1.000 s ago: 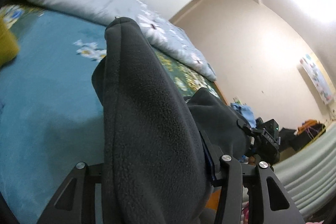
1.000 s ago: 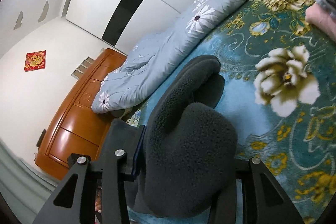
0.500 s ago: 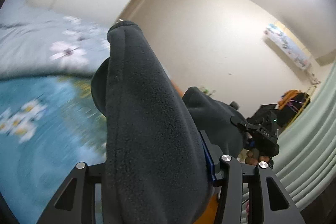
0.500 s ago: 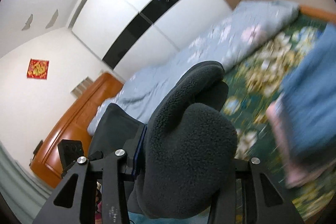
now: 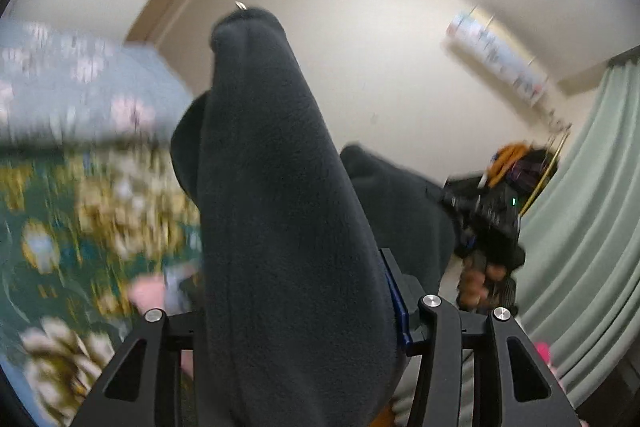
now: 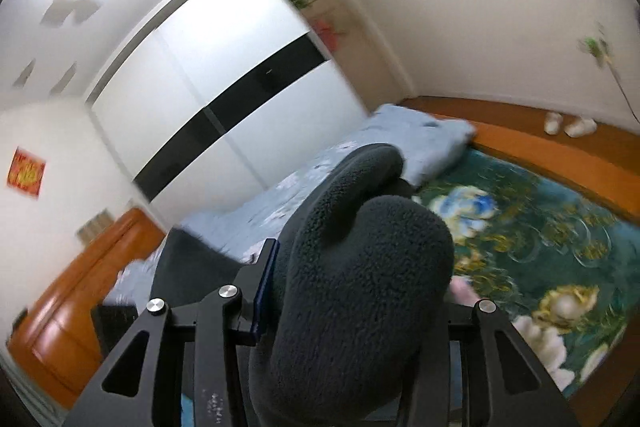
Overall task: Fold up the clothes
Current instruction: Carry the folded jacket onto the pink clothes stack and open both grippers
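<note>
A dark grey fleece garment (image 5: 280, 227) fills the middle of the left wrist view, bunched between the jaws of my left gripper (image 5: 296, 323), which is shut on it. In the right wrist view the same fleece garment (image 6: 360, 267) bulges between the jaws of my right gripper (image 6: 356, 311), also shut on it. Both hold it lifted above the bed. The right gripper and the hand holding it show at the right of the left wrist view (image 5: 488, 227). The fingertips are hidden by the cloth.
Below lies the bed with a green floral cover (image 6: 540, 247) and a pale blue floral duvet (image 6: 420, 143) along its far side. A pink and blue cloth item (image 5: 160, 291) lies on the bed. A wooden bed frame (image 6: 540, 143), a wardrobe (image 6: 240, 87) and green curtains (image 5: 580, 227) surround it.
Both grippers have swung upward and turned with the fleece still held. The views now show more wall and ceiling and less bed. The grip has not changed.
</note>
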`<state>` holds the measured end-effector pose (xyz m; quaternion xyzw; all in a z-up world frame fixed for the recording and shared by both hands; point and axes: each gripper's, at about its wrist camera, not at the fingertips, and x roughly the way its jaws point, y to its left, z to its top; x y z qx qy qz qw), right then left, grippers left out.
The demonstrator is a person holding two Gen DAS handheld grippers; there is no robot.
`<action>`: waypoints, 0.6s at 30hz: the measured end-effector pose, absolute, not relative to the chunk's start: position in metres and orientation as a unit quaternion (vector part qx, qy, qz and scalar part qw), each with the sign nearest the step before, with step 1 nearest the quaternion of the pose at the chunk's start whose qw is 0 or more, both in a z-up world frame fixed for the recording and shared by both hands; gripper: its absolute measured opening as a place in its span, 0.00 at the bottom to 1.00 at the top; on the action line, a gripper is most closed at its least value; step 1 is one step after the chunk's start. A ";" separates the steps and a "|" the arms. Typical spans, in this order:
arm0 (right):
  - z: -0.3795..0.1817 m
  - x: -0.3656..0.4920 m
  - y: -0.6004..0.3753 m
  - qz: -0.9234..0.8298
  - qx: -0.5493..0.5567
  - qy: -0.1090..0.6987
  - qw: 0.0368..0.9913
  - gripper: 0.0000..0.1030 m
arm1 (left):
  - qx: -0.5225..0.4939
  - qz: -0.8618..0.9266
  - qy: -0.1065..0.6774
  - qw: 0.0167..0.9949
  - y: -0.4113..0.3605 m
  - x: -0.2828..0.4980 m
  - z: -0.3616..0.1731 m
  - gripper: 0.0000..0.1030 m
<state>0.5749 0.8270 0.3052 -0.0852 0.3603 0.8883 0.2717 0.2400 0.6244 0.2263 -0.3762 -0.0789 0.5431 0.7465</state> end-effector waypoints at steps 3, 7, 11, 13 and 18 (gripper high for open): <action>0.228 0.602 0.856 0.840 -0.097 0.433 0.312 0.43 | -0.432 0.546 -0.050 0.716 0.636 0.254 0.165 0.50; 0.149 0.638 0.873 0.797 -0.068 0.505 0.325 0.43 | -0.465 0.525 -0.072 0.709 0.626 0.248 0.126 0.52; 0.116 0.653 0.875 0.787 -0.047 0.527 0.318 0.43 | -0.434 0.550 -0.041 0.712 0.621 0.259 0.128 0.55; 0.112 0.652 0.878 0.781 -0.047 0.531 0.326 0.43 | -0.426 0.561 -0.037 0.709 0.625 0.261 0.134 0.56; 0.119 0.646 0.877 0.772 -0.053 0.527 0.352 0.43 | -0.446 0.556 -0.036 0.700 0.635 0.250 0.136 0.59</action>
